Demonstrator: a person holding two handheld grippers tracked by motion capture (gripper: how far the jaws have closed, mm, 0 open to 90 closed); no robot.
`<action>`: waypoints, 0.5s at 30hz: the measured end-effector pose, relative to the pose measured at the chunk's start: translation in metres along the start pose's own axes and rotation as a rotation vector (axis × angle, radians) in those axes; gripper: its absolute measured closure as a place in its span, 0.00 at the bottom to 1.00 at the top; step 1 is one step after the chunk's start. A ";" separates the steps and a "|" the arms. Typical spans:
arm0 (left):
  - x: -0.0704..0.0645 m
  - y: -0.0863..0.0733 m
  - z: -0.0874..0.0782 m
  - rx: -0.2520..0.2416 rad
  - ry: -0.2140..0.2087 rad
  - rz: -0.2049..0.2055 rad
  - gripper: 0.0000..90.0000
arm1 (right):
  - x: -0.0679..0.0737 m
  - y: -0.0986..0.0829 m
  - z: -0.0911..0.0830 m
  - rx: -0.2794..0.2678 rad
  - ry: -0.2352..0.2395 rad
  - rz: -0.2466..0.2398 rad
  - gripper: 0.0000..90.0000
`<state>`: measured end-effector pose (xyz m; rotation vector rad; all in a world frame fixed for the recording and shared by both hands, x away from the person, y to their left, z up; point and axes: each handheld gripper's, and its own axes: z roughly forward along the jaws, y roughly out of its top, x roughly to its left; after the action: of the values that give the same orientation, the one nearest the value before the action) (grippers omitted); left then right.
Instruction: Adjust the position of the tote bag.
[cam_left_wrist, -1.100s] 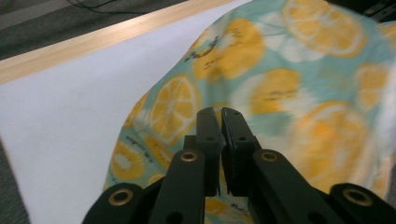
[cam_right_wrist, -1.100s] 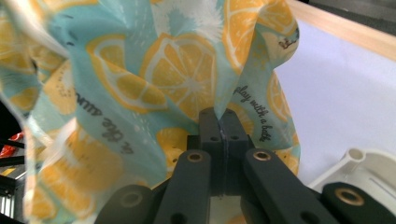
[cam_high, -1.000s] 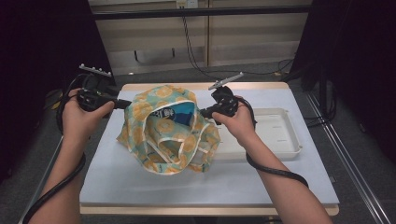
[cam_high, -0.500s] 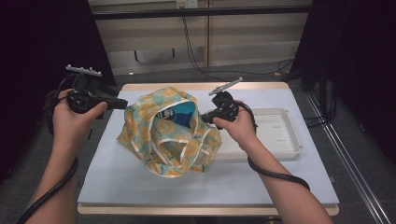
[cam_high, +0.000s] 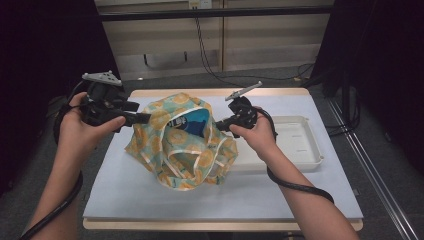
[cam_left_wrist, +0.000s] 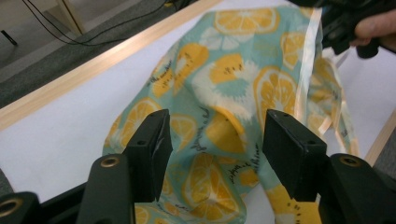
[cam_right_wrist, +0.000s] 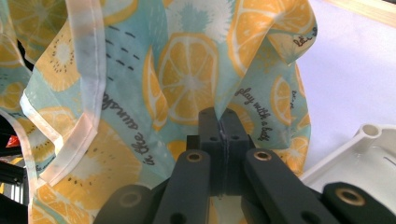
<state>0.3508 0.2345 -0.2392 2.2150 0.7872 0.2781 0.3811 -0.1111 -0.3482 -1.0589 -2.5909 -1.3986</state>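
Thin, slightly shiny cloth bag (cam_high: 180, 145) — matt black plastic tongs (cam_left_wrist: 215, 154).

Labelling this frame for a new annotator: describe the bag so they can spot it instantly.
On the white table, left of the white tray, sits a crumpled fabric bag between the two tools. It is the one patterned thing there: teal cloth printed with orange slices, pale-edged handles, something blue inside.

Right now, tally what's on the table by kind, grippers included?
Bag: 1, orange-slice print, blue item inside
Blue item: 1, too hidden to identify
Tray: 1, white
Grippers: 2, left gripper open beside the bag, right gripper shut on the bag's cloth
Total: 5
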 end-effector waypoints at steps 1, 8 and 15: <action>-0.001 0.000 0.003 0.005 -0.004 0.005 0.47 | 0.000 0.000 0.000 0.000 0.000 0.000 1.00; -0.001 0.003 0.015 0.077 0.039 0.014 0.82 | 0.000 0.000 0.002 0.010 -0.005 -0.001 1.00; 0.005 0.009 0.005 0.069 0.024 -0.042 0.93 | -0.001 0.002 -0.001 -0.002 0.003 -0.001 1.00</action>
<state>0.3607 0.2301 -0.2360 2.2605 0.8670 0.2607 0.3827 -0.1116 -0.3466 -1.0550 -2.5885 -1.4016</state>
